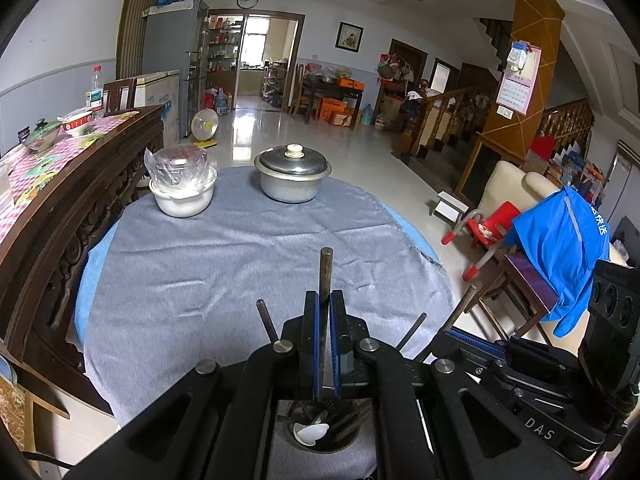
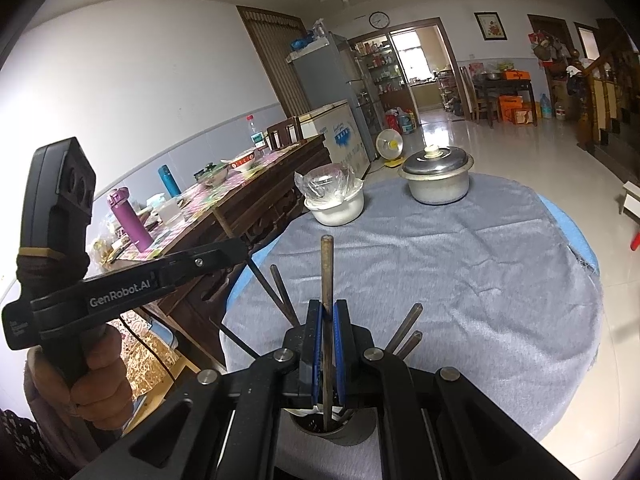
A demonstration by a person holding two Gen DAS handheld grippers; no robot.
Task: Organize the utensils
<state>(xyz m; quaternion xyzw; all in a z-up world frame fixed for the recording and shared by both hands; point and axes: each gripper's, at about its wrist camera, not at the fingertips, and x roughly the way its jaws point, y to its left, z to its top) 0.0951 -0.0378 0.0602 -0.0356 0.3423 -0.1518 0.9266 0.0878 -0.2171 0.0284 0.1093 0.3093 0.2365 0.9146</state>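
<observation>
Each gripper is shut on a dark wooden chopstick, held upright over a metal utensil holder at the near table edge. My left gripper (image 1: pixel 324 300) pinches a chopstick (image 1: pixel 325 272) whose lower end reaches into the holder (image 1: pixel 320 428), which contains a white spoon (image 1: pixel 310 434) and more chopsticks (image 1: pixel 266 320). My right gripper (image 2: pixel 327 308) pinches a chopstick (image 2: pixel 327 276) that runs down into the holder (image 2: pixel 332 426). Other chopsticks (image 2: pixel 406 328) lean out of it. The left gripper's body (image 2: pixel 132 284) shows at left in the right wrist view.
A round table with a grey cloth (image 1: pixel 248 248) carries a lidded metal pot (image 1: pixel 292 176) and a white bowl with a plastic-wrapped dish (image 1: pixel 182 184) at its far side. A carved wooden sideboard (image 1: pixel 60 200) stands at left. A chair with a blue garment (image 1: pixel 560 248) is at right.
</observation>
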